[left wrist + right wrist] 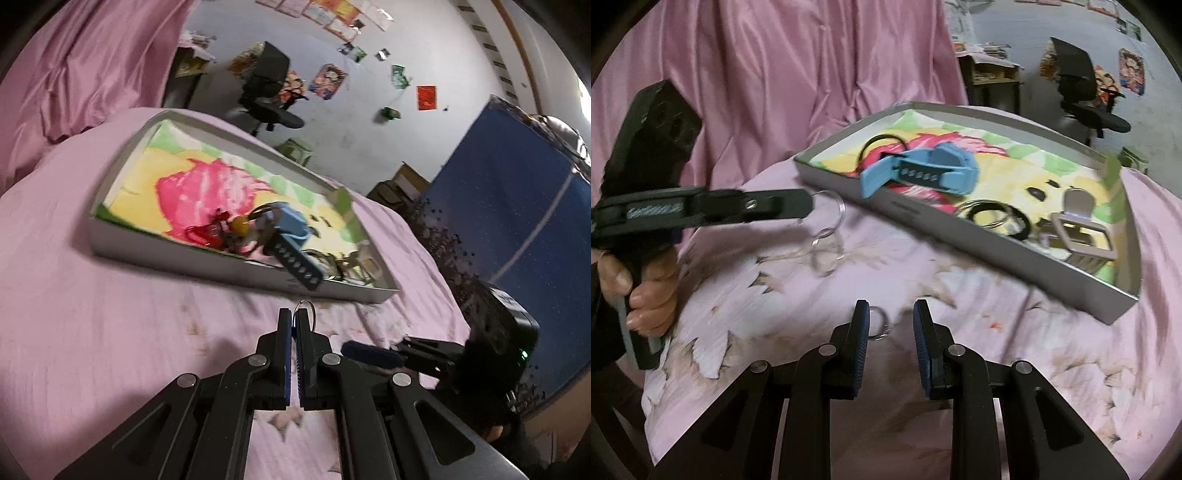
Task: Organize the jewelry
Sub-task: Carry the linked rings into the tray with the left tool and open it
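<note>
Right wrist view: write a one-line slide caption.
Left gripper lifts a metal ring beside the jewelry tray; right gripper open.

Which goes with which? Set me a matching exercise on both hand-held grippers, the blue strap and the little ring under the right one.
Column 1
1. left hand-held gripper
2. right hand-held gripper
3. blue rubber watch strap
4. small silver metal ring

Column 2
A. lying on the pink bedspread
B. open
C. shut on a large silver metal ring
D. in the shallow grey tray

Pairs: 1-C, 2-B, 3-D, 4-A
</note>
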`<state>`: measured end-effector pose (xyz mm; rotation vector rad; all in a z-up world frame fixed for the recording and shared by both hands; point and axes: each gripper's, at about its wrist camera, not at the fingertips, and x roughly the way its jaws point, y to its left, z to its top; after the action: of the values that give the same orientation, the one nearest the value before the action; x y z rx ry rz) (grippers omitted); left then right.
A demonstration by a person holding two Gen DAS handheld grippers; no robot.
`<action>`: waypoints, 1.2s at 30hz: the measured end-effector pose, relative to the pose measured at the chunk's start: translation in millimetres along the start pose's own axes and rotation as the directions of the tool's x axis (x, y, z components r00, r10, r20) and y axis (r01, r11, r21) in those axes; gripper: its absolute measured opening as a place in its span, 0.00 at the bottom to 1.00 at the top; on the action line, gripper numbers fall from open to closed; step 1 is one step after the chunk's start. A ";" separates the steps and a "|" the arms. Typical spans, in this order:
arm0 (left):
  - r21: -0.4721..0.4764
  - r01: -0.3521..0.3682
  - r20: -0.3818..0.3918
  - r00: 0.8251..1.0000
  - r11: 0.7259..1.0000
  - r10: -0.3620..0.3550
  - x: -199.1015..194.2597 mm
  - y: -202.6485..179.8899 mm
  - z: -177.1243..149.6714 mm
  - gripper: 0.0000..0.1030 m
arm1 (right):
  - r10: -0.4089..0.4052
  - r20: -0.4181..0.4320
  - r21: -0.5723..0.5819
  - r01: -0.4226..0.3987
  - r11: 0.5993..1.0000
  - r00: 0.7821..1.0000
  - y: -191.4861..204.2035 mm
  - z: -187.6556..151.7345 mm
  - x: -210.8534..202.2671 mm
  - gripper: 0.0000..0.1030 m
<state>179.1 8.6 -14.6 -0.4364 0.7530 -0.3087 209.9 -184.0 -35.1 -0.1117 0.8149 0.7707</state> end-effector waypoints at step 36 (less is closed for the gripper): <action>0.110 -0.169 0.178 0.973 0.979 0.148 -18.5 -25.6 57.9 0.03 | -0.108 0.235 0.073 0.093 0.993 0.966 -23.1 37.6 -19.5 0.17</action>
<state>204.7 9.8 46.2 -0.2781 0.5942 -0.1652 239.7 -198.1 0.1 -0.0042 0.5984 0.6481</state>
